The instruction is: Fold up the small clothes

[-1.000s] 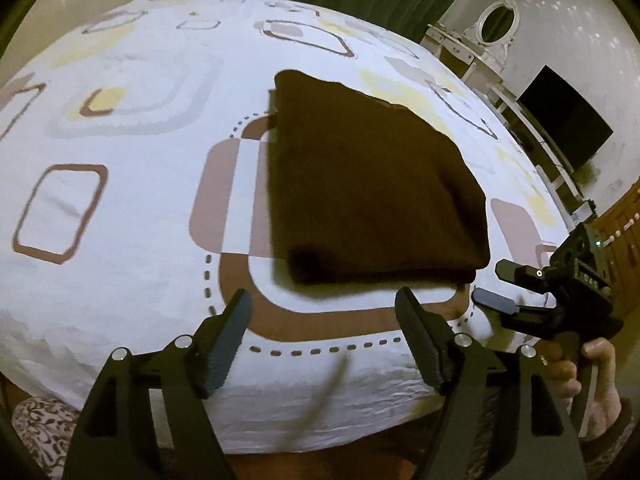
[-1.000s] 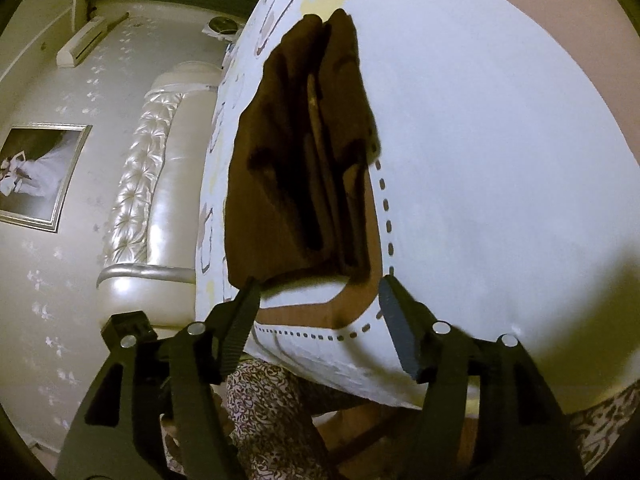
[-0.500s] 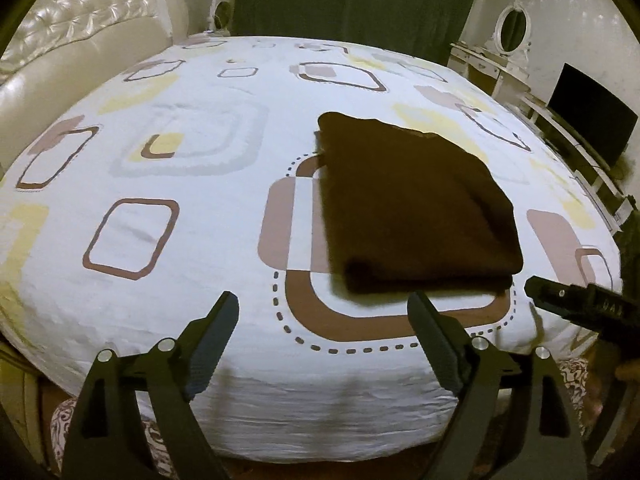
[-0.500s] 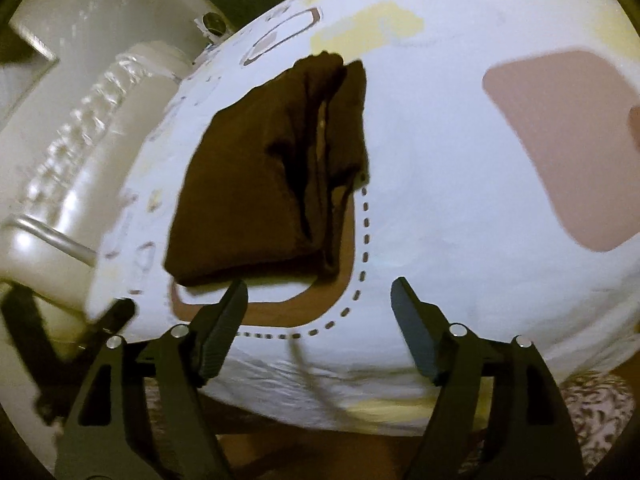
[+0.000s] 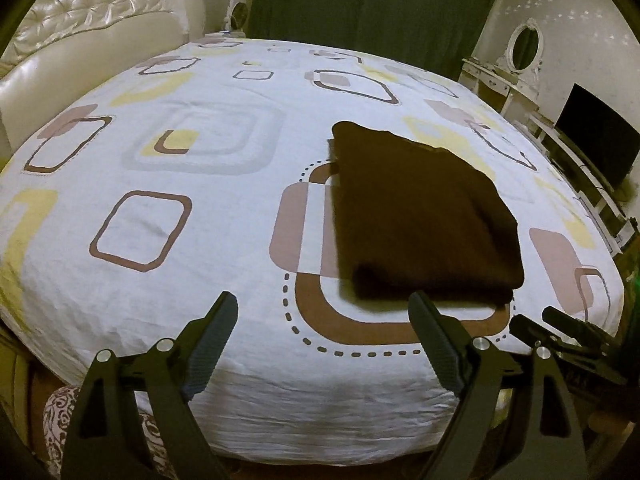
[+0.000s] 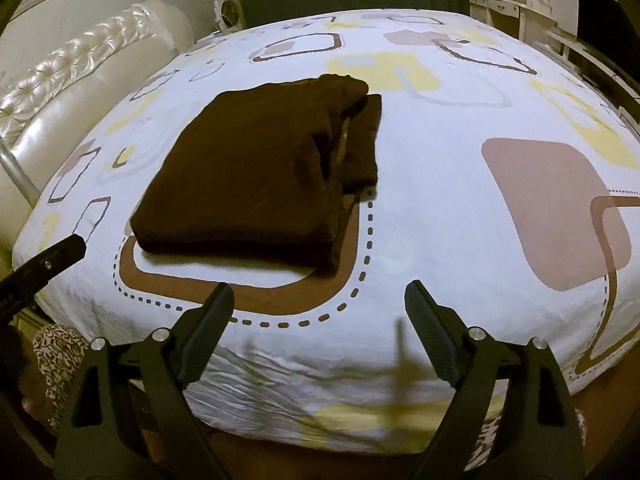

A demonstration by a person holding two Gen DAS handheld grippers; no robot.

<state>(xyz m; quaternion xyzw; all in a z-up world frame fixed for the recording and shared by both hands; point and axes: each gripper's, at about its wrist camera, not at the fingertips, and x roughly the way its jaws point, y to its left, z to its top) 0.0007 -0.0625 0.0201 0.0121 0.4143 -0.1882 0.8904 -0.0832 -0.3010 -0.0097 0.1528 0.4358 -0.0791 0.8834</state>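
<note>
Garment [image 5: 424,216] folded, flat on bed [image 5: 200,240], ahead of both tongs. Left tongs [image 5: 320,328] wide, empty; right tongs [image 6: 318,312] opening, empty. Judgement: back straight off w/o snagging the stack.

In the right wrist view, the bed [image 6: 420,208] sits level across the frame, no longer tipped on its side as it was a second ago. The folded brown garment [image 6: 256,176] lies left of centre instead of standing tall at upper centre, and the right gripper [image 6: 320,300] is opening its jaws with nothing between them. In the left wrist view, the left gripper [image 5: 324,308] spreads wider than before, the garment [image 5: 420,216] sits farther from its fingers, and more headboard [image 5: 92,44] shows at upper left.
</note>
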